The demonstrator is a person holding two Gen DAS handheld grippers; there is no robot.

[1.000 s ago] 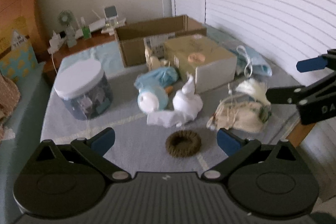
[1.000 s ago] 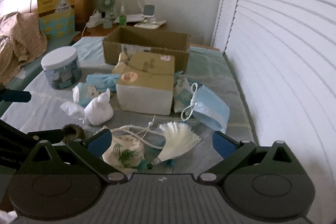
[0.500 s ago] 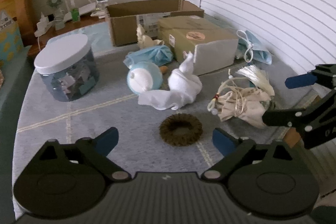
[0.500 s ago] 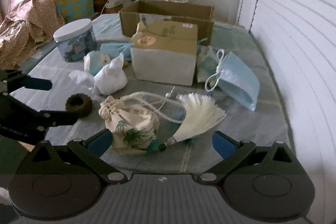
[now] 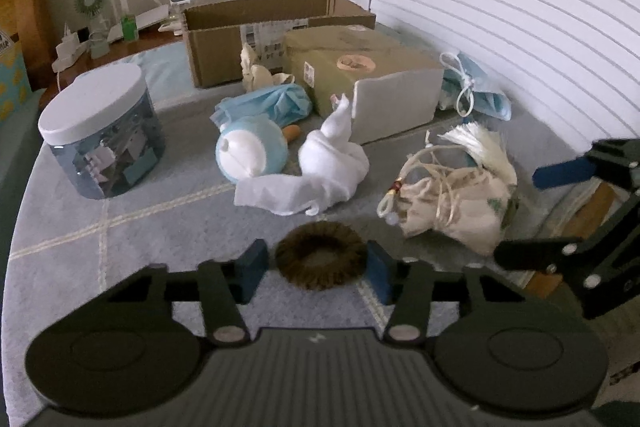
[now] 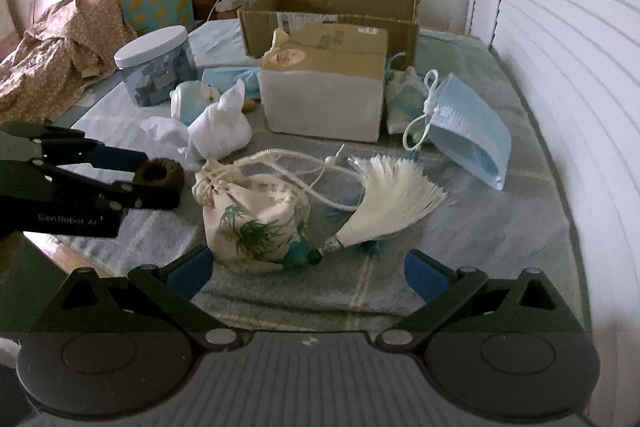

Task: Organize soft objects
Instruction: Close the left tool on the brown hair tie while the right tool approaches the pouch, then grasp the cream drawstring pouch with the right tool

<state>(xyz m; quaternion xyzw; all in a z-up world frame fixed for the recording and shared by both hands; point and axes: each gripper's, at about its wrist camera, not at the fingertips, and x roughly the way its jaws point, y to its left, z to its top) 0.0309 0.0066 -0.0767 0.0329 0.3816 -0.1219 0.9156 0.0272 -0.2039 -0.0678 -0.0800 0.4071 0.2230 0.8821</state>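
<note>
The landmark here is the closed tan cardboard box with a white front, which stands on the grey-blue checked cloth.

The left gripper is low over the cloth, in front of the box. Its jaws are closing, and the dark brown fuzzy ring-shaped hair tie lies between the blue pads. The right pad looks to be at the edge of the ring; on the left side a small gap is visible, so the ring is not yet squeezed.

The right gripper has its jaws wide apart and holds nothing. Between its pads, and a little beyond them, lies the cream drawstring pouch with green leaf print, in front of the box, with a white tassel beside it.

Also in front of the box, toward its left corner, sits a white folded cloth bunny, and next to it a round light blue plush toy. On the right side of the box lies a light blue face mask. Behind the box stands an open brown cardboard carton.
</note>
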